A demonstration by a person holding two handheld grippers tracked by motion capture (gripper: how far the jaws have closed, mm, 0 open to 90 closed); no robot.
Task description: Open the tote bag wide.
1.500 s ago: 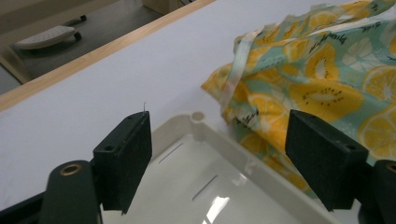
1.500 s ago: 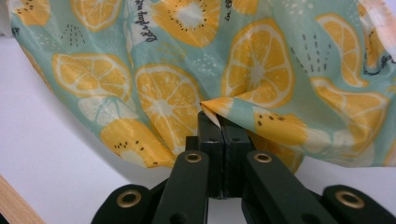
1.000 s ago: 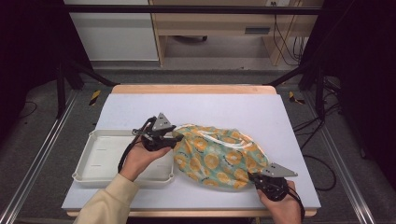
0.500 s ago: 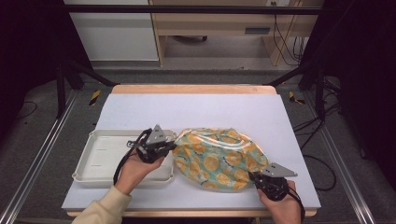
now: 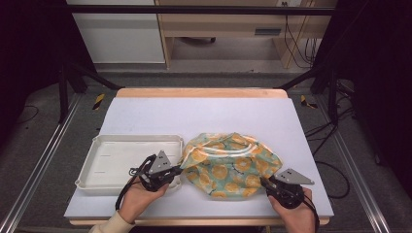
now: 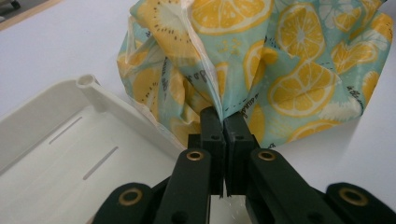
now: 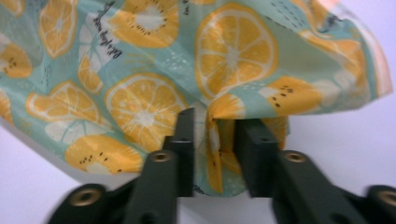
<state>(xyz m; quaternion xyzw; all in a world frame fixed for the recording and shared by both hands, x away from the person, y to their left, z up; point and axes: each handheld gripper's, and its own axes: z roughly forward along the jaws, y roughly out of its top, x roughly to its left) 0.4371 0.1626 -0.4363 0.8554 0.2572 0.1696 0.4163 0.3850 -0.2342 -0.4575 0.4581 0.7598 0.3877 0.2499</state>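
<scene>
White tray (image 5: 114,160) at the left of the table (image 5: 204,114), shallow, slotted on the floor, near corner partly covered by the left hand-held gripper (image 5: 176,171). In the left gripper view, tray (image 6: 56,154) cut off by the lower and left edges, one rounded corner post in sight. Left hand-held gripper (image 6: 223,119) pressed together on a gathered fold of the lemon-print bag (image 6: 280,60), cloth pinched flat between the pads and rising above them; bag edge lapping against the tray rim. Person's left hand (image 5: 141,199) under the grey plate, sleeve cut off by the bottom edge.

Lemon-print bag (image 5: 231,165) in the middle of the table's near half, just right of the tray, crumpled, teal with yellow fruit slices, pale trim along the top; contents hidden, if any. Small printed lettering too blurred to read.

Right hand-held gripper (image 5: 265,183) at the bag's near right corner, right hand (image 5: 294,213) partly cut off below. In the right gripper view, right hand-held gripper (image 7: 214,123) partly spread, jaws just having opened, a hanging pleat of the bag (image 7: 187,60) between them; left pad against the cloth, right pad standing off it with a gap. Picture soft and smeared at the edges. Far edge of the table bare wood, dark beyond.
</scene>
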